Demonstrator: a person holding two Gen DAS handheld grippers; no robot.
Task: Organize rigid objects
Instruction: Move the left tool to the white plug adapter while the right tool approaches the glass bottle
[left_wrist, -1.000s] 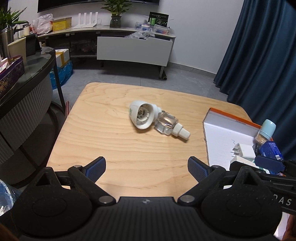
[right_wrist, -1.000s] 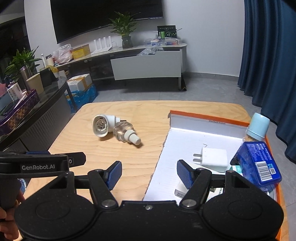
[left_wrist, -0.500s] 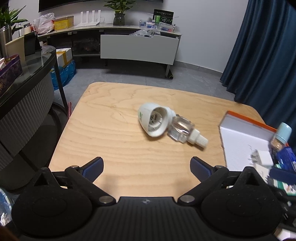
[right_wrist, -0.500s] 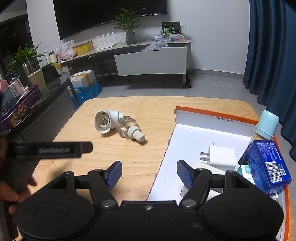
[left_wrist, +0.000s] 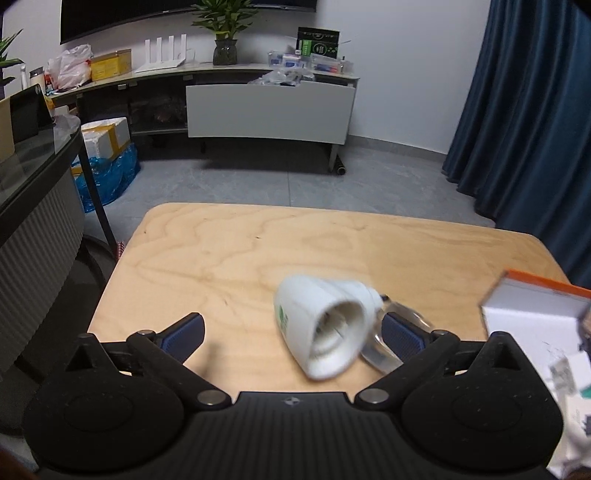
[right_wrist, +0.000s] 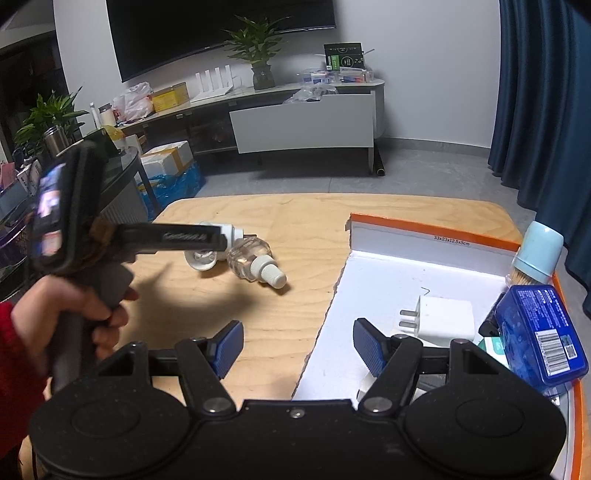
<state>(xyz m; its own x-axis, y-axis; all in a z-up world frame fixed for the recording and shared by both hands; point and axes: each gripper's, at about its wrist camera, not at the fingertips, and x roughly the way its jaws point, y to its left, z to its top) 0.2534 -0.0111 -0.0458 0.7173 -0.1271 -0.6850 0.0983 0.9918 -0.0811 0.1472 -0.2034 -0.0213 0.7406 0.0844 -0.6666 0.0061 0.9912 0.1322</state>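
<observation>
Left gripper (left_wrist: 291, 334) spread wide around the white plug-in diffuser (left_wrist: 323, 326) on the wooden table (left_wrist: 221, 254), pads not touching it.

Diffuser lying on its side between the blue pads, much nearer the right one, round open end turned toward the camera. Clear bottle (right_wrist: 249, 256) with white ribbed cap (right_wrist: 271, 273) joined behind it; long axis slanting across the table toward the orange-rimmed box (right_wrist: 424, 230). In the box: white charger (right_wrist: 445, 319), blue case (right_wrist: 541, 334), pale blue cap (right_wrist: 541, 253). Right gripper (right_wrist: 298, 345) half spread, holding nothing, above the box's near-left edge. Left hand (right_wrist: 64, 314) gripping the handle.
</observation>
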